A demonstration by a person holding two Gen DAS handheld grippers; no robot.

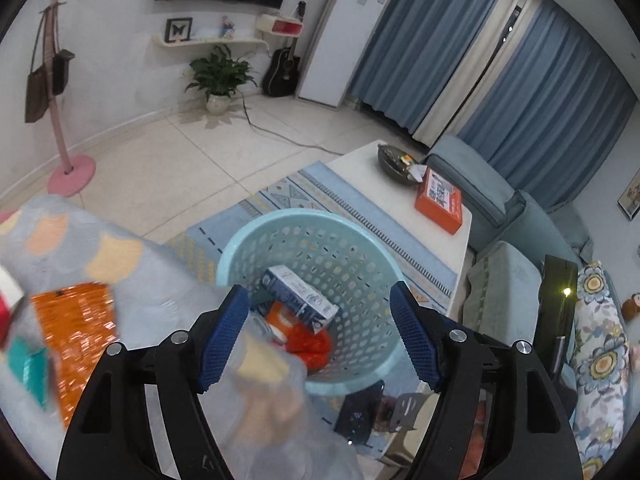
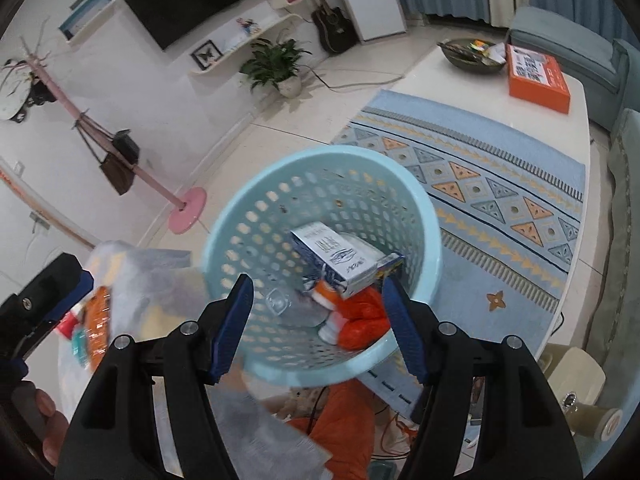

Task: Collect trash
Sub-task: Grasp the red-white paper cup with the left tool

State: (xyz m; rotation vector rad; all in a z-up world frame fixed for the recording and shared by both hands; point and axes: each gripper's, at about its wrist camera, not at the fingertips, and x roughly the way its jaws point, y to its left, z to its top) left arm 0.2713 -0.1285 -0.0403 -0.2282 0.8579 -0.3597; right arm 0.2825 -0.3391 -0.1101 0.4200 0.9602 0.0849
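Observation:
A light blue perforated basket (image 1: 312, 224) (image 2: 320, 164) stands on the rug and holds a blue-and-white carton (image 1: 298, 298) (image 2: 340, 256), an orange bag (image 1: 310, 344) (image 2: 364, 320) and clear plastic. My left gripper (image 1: 320, 336) hangs over the near rim, jaws wide apart. A blurred clear plastic bag (image 1: 260, 380) lies against its left finger only. My right gripper (image 2: 320, 328) also stands open above the basket, with a blurred grey sheet (image 2: 260, 424) low between its fingers. The left gripper (image 2: 76, 280) shows at the left edge, held in a hand (image 2: 44, 420).
A blurred patterned cover with an orange foil packet (image 1: 76, 336) fills the left side. A white low table (image 1: 400, 196) carries an orange box (image 1: 440, 200) and a dark bowl (image 1: 394, 164). A blue sofa (image 1: 512, 216), a pink coat stand (image 1: 72, 172) and a potted plant (image 1: 218, 80) stand around.

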